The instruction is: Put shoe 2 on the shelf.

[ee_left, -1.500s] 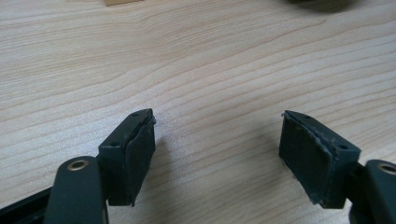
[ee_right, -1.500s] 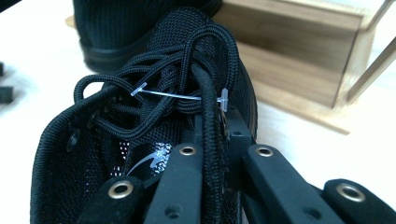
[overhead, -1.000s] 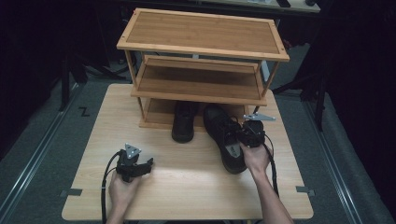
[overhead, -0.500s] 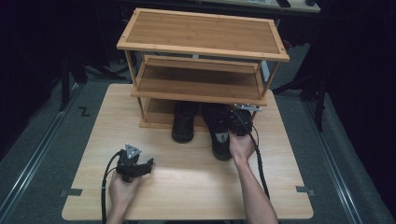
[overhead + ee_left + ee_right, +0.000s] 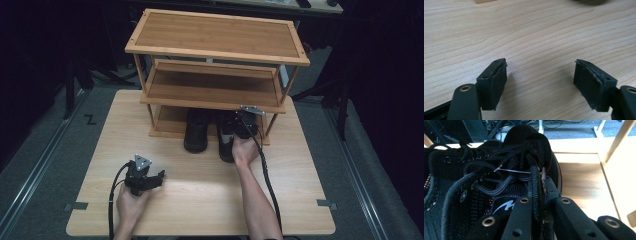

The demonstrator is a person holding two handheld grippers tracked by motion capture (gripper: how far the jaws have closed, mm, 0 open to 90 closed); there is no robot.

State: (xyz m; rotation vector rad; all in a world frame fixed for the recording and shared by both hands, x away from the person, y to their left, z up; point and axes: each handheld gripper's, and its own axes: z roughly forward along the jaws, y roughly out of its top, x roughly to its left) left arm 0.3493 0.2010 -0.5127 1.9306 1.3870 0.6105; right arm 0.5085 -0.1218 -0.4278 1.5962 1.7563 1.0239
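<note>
A three-tier wooden shoe rack (image 5: 215, 50) stands at the back of the table. On its bottom shelf sit two black lace-up shoes, toes inward: the left shoe (image 5: 196, 132) and the right shoe (image 5: 226, 142). My right gripper (image 5: 245, 126) is shut on the right shoe's upper edge; in the right gripper view the gripper (image 5: 537, 192) pinches that black mesh shoe (image 5: 486, 177) beside its laces, above the bottom shelf (image 5: 579, 177). My left gripper (image 5: 150, 179) rests near the table's front left. Its jaws (image 5: 540, 80) stand open over bare wood.
The light wooden table (image 5: 300, 200) has free room in front of the rack and to both sides. Rack posts (image 5: 272, 125) frame the bottom shelf close to my right gripper. Dark floor and stands surround the table.
My right hand has carried the right shoe away from the person and leftward, from the open table into the rack's bottom level beside the other shoe. The left gripper has stayed put.
</note>
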